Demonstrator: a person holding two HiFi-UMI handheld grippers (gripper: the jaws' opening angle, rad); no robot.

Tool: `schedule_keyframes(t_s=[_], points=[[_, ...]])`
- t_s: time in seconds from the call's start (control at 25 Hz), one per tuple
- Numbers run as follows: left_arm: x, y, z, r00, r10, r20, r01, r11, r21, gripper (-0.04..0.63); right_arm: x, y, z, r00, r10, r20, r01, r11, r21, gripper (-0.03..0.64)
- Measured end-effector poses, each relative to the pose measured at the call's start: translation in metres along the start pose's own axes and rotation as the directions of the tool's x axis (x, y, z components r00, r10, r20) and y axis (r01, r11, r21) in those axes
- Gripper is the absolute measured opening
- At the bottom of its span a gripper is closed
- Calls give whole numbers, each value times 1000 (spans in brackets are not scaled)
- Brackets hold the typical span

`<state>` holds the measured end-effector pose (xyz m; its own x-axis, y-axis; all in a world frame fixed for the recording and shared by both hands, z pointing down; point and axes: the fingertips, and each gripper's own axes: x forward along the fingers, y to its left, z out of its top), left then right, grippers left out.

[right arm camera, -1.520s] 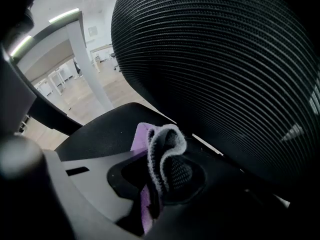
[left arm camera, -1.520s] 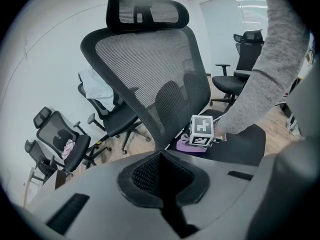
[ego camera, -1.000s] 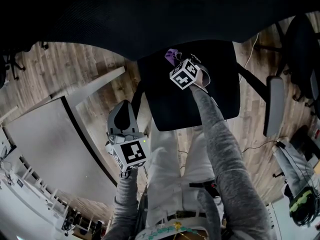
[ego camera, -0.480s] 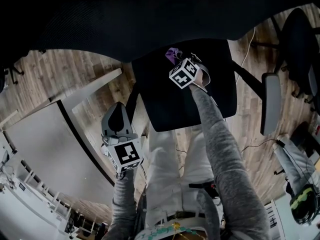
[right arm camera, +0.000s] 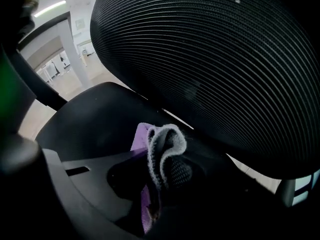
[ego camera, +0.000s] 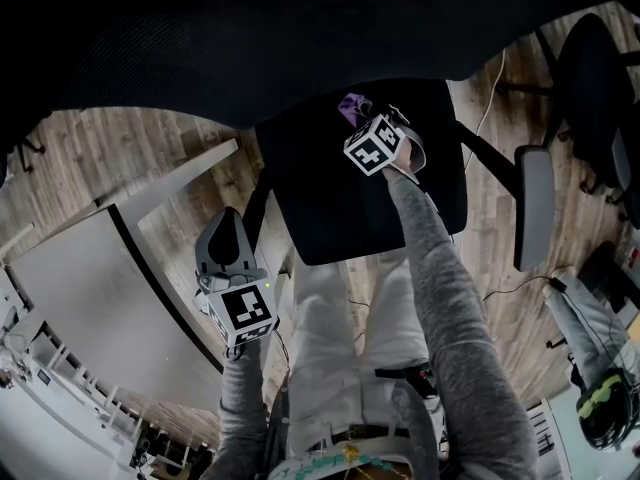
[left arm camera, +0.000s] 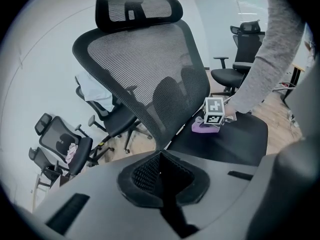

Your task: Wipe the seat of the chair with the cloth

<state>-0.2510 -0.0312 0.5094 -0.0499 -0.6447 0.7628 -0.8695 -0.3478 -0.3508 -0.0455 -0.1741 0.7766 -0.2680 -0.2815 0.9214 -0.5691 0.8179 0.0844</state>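
While the right hand-held gripper [right arm camera: 164, 173] pinches the bunched purple cloth [right arm camera: 160, 138] at the rear of the seat [ego camera: 340, 203], its fold pointing at the backrest [right arm camera: 210, 59], the left hand-held gripper [left arm camera: 160, 159] has its jaws pressed together.

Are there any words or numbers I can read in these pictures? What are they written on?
Readable words or numbers: none.
The right marker cube on the right gripper: only black-and-white squares, no letters.
The left marker cube on the left gripper: squares only, too.
The white sheet at the head view's lower right: dark marks, too small to read.
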Motion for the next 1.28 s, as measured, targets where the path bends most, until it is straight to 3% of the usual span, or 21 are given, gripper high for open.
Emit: schedule_keyframes(t_s=[1.28], points=[[1, -2, 2, 1000, 20, -21, -19, 999, 32, -2, -28, -84, -65, 988, -141, -55, 144, 988, 51, 51]])
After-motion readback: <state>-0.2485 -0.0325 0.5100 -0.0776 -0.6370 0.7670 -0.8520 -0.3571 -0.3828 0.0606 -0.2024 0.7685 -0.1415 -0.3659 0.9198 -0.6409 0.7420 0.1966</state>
